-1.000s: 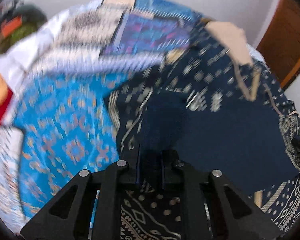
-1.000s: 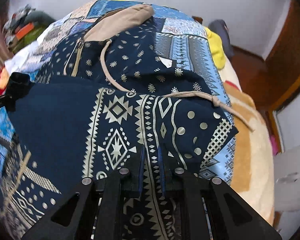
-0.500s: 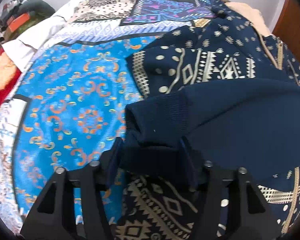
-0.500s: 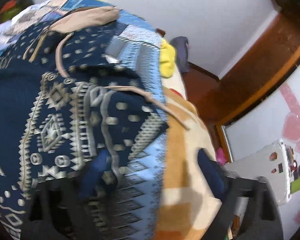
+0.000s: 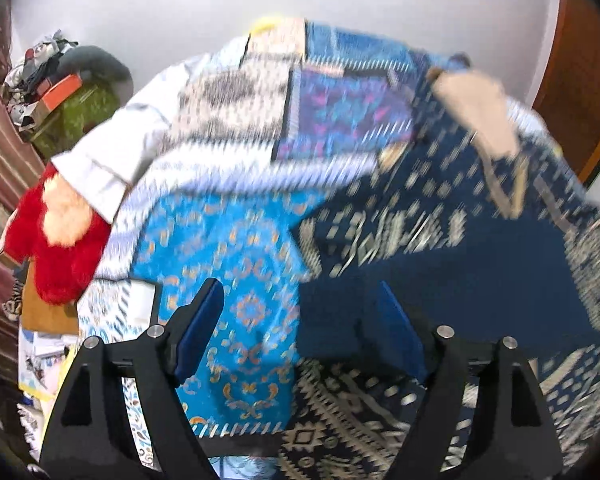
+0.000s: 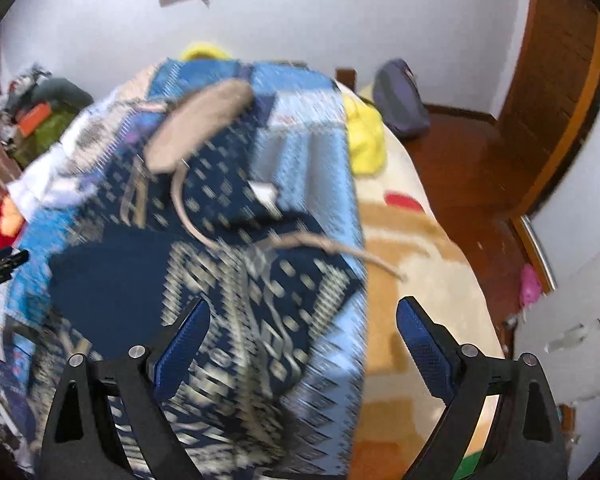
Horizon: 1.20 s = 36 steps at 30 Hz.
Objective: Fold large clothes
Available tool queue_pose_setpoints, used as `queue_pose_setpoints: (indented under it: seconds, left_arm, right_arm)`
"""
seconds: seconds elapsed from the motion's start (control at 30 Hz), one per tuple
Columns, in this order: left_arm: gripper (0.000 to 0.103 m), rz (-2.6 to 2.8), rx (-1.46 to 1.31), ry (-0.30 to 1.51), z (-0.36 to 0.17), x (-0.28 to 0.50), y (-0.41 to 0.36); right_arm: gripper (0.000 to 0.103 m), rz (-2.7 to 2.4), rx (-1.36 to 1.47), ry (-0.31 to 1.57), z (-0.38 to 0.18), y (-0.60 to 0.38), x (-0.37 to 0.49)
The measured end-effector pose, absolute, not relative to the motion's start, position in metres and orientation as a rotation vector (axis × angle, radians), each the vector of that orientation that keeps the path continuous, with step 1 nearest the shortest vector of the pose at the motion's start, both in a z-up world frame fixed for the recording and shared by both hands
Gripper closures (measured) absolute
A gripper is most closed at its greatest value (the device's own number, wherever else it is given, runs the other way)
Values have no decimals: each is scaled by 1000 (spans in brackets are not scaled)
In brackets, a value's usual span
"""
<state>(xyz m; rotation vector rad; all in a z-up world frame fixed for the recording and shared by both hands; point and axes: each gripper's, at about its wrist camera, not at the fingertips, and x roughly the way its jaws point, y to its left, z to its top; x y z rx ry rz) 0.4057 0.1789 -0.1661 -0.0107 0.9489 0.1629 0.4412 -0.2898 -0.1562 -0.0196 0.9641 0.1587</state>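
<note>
A navy hoodie with cream geometric patterns, a beige hood lining and beige drawstrings lies on the bed with its sleeves folded across the body. It also shows in the right wrist view. My left gripper is open and empty above the hoodie's left edge, where the plain navy sleeve lies. My right gripper is open and empty above the hoodie's right edge. Both views are motion-blurred.
The bed carries a blue patchwork cover and a cream and orange blanket. A red plush lies at the left edge. A yellow cloth and a grey bag are at the head. Wooden floor is on the right.
Both grippers opened and let go of the hoodie's sleeves, which now lie folded across its body. Both grippers have pulled back and up from the garment.
</note>
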Motion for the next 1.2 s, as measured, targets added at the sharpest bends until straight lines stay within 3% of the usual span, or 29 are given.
queue_pose_setpoints:
  seconds: [0.17, 0.4, 0.6, 0.97, 1.03, 1.13, 1.2]
  left_arm:
    - [13, 137, -7, 829, -125, 420, 159]
    - [7, 81, 12, 769, -110, 460, 127]
    - [6, 65, -22, 785, -127, 506, 107]
    - [6, 40, -154, 978, -203, 610, 102]
    - [6, 46, -231, 1004, -217, 623, 106]
    - [6, 35, -313, 1023, -230, 637, 107]
    - [11, 27, -305, 1018, -232, 645, 103]
  right_arm:
    - [1, 219, 51, 895, -126, -266, 467]
    - [1, 279, 74, 856, -112, -234, 514]
    - [1, 296, 49, 876, -128, -208, 563]
    - [1, 285, 102, 1046, -219, -184, 671]
    - [5, 293, 144, 1082, -233, -183, 688]
    - [23, 344, 207, 1120, -252, -177, 710]
    - [28, 342, 239, 1110, -258, -174, 716]
